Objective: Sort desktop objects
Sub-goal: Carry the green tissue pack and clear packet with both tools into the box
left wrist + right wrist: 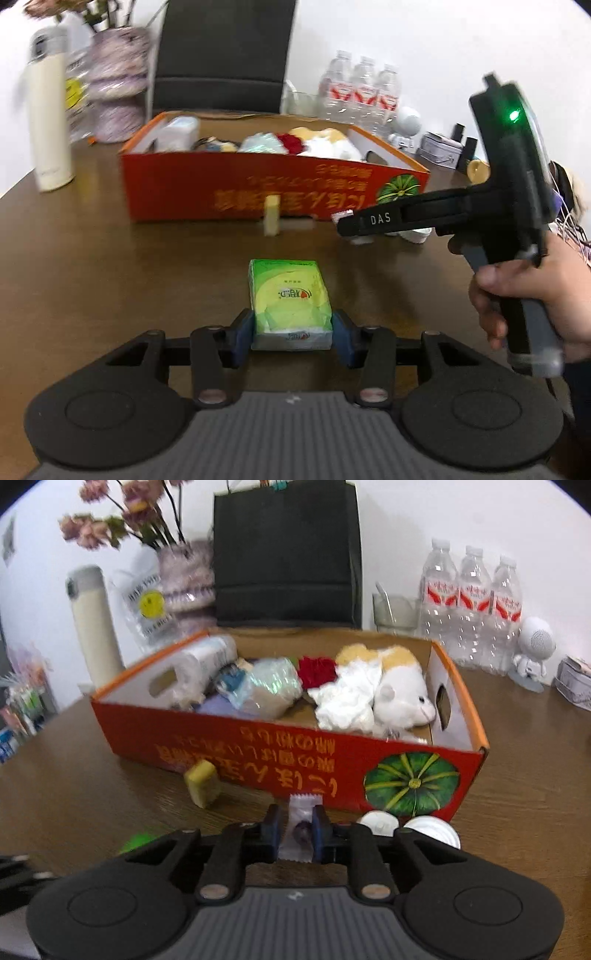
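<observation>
A green tissue pack [290,295] lies on the brown table, its near end between the blue pads [243,334] of my left gripper [291,334], which touch both sides. My right gripper [297,829] is shut on a small clear-wrapped candy [300,825] with a dark sweet inside, just in front of the red-orange cardboard box [258,753]. In the left wrist view the right gripper [345,221] reaches in from the right, a hand [524,295] on its handle. The box [221,184] holds a plush toy [399,690], crumpled tissue, a red item and wrapped packs.
A yellow block [203,782] stands in front of the box, two white caps [378,821] at its right corner. Behind are a white flask [50,110], a flower vase [184,579], a black bag [288,554], water bottles [472,609], a white figurine [532,646] and a tin [441,149].
</observation>
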